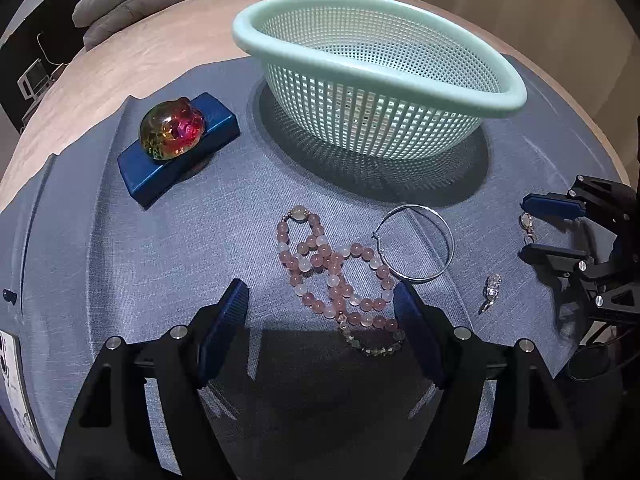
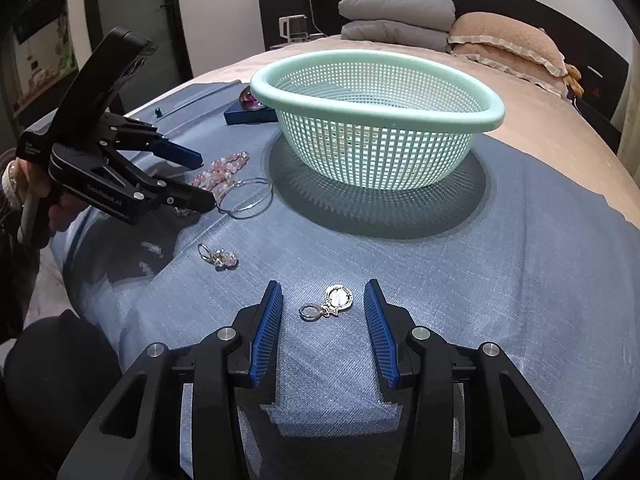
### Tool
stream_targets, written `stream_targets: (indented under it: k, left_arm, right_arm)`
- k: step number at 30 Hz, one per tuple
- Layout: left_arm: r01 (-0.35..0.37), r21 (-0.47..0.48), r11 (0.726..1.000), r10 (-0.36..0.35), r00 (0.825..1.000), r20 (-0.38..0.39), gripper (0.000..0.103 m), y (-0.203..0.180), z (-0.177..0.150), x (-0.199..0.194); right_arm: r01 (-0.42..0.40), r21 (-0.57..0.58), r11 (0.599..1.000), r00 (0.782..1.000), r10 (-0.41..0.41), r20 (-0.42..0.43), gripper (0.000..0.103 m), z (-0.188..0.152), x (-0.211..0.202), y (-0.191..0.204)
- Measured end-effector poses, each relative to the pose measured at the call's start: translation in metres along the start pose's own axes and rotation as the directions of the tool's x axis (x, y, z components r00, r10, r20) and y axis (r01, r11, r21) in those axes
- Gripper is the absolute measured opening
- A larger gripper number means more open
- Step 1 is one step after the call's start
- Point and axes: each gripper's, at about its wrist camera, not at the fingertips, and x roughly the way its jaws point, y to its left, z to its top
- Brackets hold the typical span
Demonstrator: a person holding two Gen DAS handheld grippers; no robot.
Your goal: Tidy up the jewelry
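Observation:
A pink bead necklace [image 1: 336, 276] lies on the blue cloth between my open left gripper's [image 1: 320, 300] fingers; it also shows in the right wrist view [image 2: 224, 168]. A silver hoop [image 1: 416, 242] lies just right of it and shows in the right wrist view too [image 2: 245, 196]. A round silver pendant earring [image 2: 332, 300] lies between the fingers of my open right gripper [image 2: 323, 304], which shows from the side in the left wrist view [image 1: 532, 232]. A second small beaded earring [image 1: 491, 290] lies between the two grippers [image 2: 218, 257]. The mint green basket [image 1: 508, 96] stands empty behind.
A blue box [image 1: 160, 176] with a multicoloured glass ornament [image 1: 172, 128] on top sits at the back left of the cloth. The cloth [image 2: 520, 260] covers a case on a bed; pillows and folded blankets [image 2: 396, 20] lie beyond.

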Motion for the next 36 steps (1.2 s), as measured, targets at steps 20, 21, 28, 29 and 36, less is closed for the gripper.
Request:
stream_targets:
  k: [20,21,28,29,36]
  left_arm:
    - [0.001,0.056,0.998,-0.003,0.999,0.037,0.011,-0.01,0.01,-0.061]
    - [-0.009,0.063,0.998,0.005,0.999,0.05,0.011,-0.012,0.011,-0.067]
    - [-0.06,0.098,0.993,0.046,0.988,0.144,0.009,-0.018,0.036,-0.111]
    - [-0.065,0.104,0.992,0.048,0.986,0.159,0.009,-0.019,0.038,-0.117]
    - [-0.1,0.139,0.985,0.068,0.973,0.222,0.009,-0.022,0.072,-0.14]
  right_arm:
    - [0.024,-0.07,0.997,0.996,-0.018,0.082,0.014,0.016,-0.053,0.004]
    - [0.03,-0.075,0.997,0.996,-0.024,0.09,0.014,0.019,-0.058,0.004]
    - [0.119,-0.089,0.989,0.981,-0.103,0.165,0.014,0.048,-0.092,-0.011]
    - [0.123,-0.09,0.988,0.979,-0.106,0.176,0.014,0.054,-0.097,-0.014]
    - [0.152,-0.11,0.982,0.964,-0.123,0.235,0.014,0.087,-0.111,-0.026]
